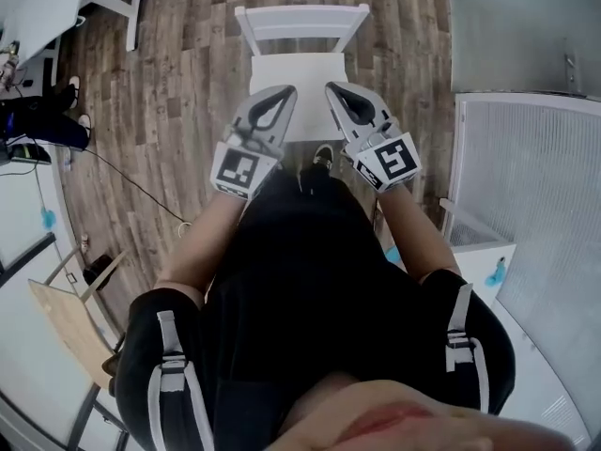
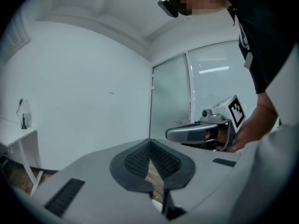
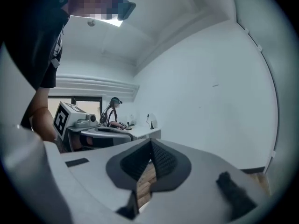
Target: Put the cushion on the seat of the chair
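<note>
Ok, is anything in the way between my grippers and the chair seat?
Nothing visible does. The left gripper and right gripper, both shut and empty, are held over the near edge of the white chair seat. A shoe shows just below that edge in the head view. I can't make out a separate cushion.

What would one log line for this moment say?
left gripper: shut, empty | right gripper: shut, empty | chair: below both grippers

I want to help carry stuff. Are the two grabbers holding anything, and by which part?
Nothing is held. The left gripper and the right gripper both have their jaws shut together, with nothing between them.
</note>
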`<control>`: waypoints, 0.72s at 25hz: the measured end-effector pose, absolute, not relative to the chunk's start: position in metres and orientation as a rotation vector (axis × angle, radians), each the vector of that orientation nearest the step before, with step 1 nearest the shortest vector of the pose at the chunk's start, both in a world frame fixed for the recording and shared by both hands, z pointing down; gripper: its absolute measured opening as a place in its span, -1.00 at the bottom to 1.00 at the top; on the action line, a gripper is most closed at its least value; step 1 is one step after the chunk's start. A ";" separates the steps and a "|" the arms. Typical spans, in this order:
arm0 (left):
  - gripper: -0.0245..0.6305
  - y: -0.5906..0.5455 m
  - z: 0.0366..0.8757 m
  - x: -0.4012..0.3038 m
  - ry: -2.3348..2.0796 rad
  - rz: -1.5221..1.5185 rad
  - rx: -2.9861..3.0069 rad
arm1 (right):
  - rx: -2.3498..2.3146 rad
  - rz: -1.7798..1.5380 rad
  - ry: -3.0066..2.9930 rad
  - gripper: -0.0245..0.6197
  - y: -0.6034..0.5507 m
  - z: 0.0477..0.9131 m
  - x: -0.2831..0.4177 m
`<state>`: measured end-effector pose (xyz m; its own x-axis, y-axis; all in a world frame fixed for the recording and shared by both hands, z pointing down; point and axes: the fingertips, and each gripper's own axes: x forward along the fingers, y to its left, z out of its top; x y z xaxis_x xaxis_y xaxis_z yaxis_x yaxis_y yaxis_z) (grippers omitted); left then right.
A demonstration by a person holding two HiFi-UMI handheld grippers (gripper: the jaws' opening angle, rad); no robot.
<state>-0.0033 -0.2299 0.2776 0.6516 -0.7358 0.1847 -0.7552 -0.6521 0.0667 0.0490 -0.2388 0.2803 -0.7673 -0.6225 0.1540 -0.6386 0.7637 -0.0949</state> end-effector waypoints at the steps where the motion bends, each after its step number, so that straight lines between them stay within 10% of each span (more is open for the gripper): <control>1: -0.89 -0.229 0.267 -0.001 -1.244 0.197 2.742 | 1.018 0.188 -2.852 -0.88 -0.237 0.270 0.050; 18: -0.89 -0.215 0.204 0.000 -1.249 0.104 2.847 | 1.047 -0.010 -2.900 -0.88 -0.215 0.201 0.051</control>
<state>0.0003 -0.2150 0.2043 0.6752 -0.7339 0.0736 -0.7360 -0.6770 0.0012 0.0506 -0.2149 0.2006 -0.7678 -0.6385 0.0526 -0.6381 0.7695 0.0258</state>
